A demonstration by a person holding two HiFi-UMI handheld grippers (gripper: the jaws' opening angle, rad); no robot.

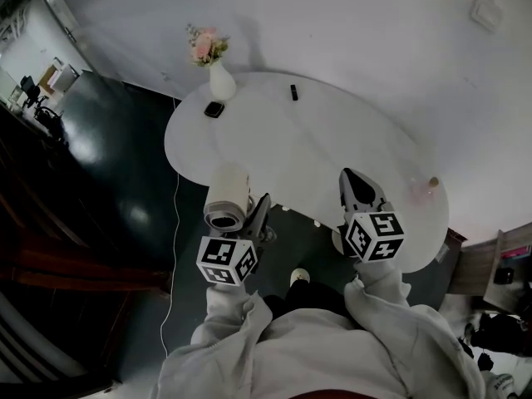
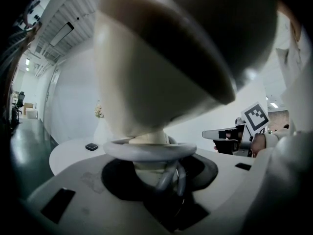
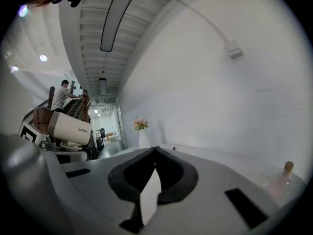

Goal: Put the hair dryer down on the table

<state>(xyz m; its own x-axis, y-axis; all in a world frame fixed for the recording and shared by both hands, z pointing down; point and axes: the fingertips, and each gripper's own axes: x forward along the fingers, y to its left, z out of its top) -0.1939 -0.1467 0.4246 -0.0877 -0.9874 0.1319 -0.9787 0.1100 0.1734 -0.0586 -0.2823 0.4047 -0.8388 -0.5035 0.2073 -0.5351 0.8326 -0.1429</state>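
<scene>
head view: the left gripper (image 1: 252,214) carries the hair dryer (image 1: 229,196) upright. its handle is down between the jaws and its pale barrel sits above them. the jaws are over the near rim of the white table (image 1: 316,140), with dark floor under the cube. the right gripper (image 1: 356,181) is over the same rim and holds nothing. ahead of both pairs of jaws the table top is bare. further on stand a vase of flowers (image 1: 220,80) and two small dark things (image 1: 214,109) (image 1: 293,91). a small bottle (image 1: 431,185) stands off to the right of the right jaws.

left gripper view: the jaws are clamped on the dryer's handle. a grey loop (image 2: 149,150), which looks like its cord, rings the handle just above them. the barrel fills the space overhead. the table lies ahead and lower.

right gripper view: the jaws are pressed together at the tips with nothing between them. the dryer shows off to their left, raised clear of the table.

progress, as i judge it: the dryer has been brought to the table's edge but not yet set down. what is left is to carry it in over the bare top, lower it until it rests there, then spread the left jaws and draw them off the handle.
</scene>
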